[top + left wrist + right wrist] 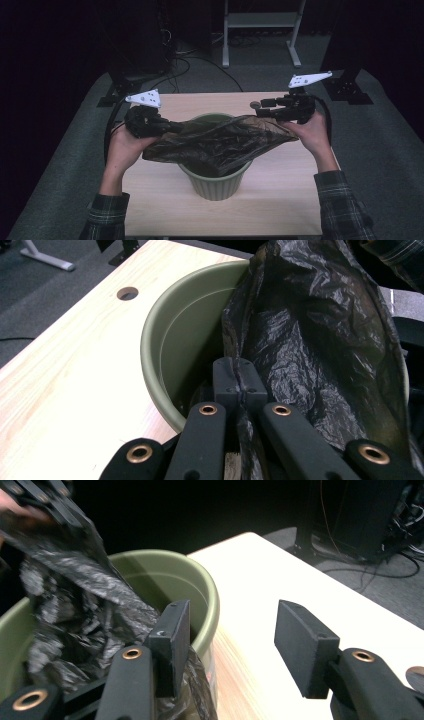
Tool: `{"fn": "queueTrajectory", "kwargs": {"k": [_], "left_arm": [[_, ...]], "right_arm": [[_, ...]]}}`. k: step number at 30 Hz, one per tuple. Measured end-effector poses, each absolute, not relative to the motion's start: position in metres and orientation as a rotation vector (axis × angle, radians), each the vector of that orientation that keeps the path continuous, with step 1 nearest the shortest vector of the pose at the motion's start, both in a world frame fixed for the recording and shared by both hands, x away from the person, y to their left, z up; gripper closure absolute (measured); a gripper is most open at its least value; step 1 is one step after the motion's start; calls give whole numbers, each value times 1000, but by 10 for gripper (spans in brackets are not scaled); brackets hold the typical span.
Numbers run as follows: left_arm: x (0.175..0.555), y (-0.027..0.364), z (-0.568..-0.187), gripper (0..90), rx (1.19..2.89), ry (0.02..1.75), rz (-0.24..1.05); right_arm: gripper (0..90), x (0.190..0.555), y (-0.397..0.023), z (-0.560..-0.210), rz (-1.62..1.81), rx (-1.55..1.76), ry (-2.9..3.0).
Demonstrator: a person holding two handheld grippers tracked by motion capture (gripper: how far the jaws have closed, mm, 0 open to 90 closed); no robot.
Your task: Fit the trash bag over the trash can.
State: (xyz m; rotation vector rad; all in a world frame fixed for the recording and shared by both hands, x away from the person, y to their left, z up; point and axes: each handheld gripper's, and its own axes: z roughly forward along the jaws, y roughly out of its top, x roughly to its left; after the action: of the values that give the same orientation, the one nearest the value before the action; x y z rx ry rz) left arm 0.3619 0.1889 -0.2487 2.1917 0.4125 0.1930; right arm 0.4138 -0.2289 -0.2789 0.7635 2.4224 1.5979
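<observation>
1. Two grippers are working over the table: the left gripper (239, 382) is pressing its jaws together on a fold of the black plastic bag (320, 340), with the film running down between the pads.
2. In the high view the left gripper (172, 127) is sitting at the bag's (220, 142) left end, just beside the near-left rim of the green bin (215, 185), held by the person's left hand (122, 147).
3. The right gripper (232, 642) is standing with its jaws wide apart and nothing between them; the bag (75, 595) is lying against the outer side of one jaw, at the bin's (200, 585) rim.
4. In the high view the right gripper (270, 111) is pointing left above the bag's right end, and the right hand (312, 132) is touching that end of the bag; whether its fingers are pinching the film I cannot tell.
5. The bag is hanging stretched and crumpled across the bin's mouth, sagging inside it.
6. The bin is standing upright near the middle of the pale wooden table (280, 200).
7. Plaid sleeves (345, 205) are covering both forearms.
</observation>
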Motion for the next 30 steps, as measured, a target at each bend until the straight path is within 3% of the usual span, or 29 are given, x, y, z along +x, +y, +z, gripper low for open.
{"fn": "queueTrajectory", "kwargs": {"k": [13,21,24,28,30], "left_arm": [[361,189,-247,898,2181,419,199],[363,189,-249,899,2183,438,192],[363,189,-250,899,2185,437,189],[363,189,-250,899,2183,441,191],[364,190,-250,899,2181,451,194]], "right_arm": [[477,405,-228,-285,1690,698,2470],[682,391,-225,-278,1771,590,2539],[663,386,-223,-279,1776,558,2559],[861,381,-220,-281,1759,522,2578],[897,378,-220,-281,1748,505,2595]]}}
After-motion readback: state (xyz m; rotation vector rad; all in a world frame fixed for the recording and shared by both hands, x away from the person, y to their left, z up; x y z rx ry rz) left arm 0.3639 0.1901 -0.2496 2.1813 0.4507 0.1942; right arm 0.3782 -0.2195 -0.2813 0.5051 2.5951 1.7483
